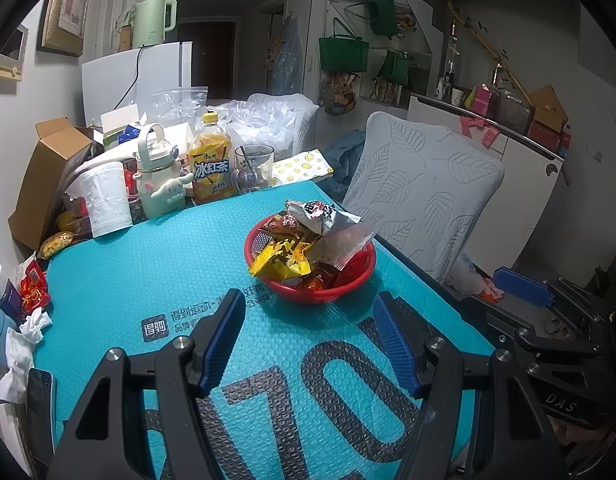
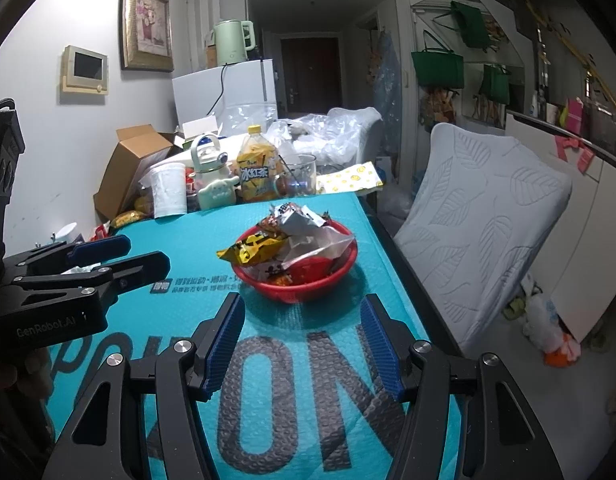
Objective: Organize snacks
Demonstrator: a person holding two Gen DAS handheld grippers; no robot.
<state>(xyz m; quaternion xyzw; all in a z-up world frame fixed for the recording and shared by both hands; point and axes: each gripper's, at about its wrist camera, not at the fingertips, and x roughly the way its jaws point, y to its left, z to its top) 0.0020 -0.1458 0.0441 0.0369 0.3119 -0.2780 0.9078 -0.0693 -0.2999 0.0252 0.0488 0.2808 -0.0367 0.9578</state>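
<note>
A round red plastic basket (image 1: 308,280) heaped w/ snack packets (image 1: 292,248) is sitting mid-table on a teal bubble-textured mat (image 1: 148,280) printed w/ big grey letters, "ON" readable from the right wrist view, plus small Chinese print. The left gripper (image 1: 308,340) is hovering short of the basket, jaws apart, nothing btwn them. The right gripper (image 2: 302,340) is doing likewise, jaws apart & empty; its side is reading "DAS", the left's "GenRobot.AI". Behind, a yellow-capped iced-tea bottle (image 1: 210,160) is showing "冰红茶", probably beside a glass mug (image 1: 254,168).
</note>
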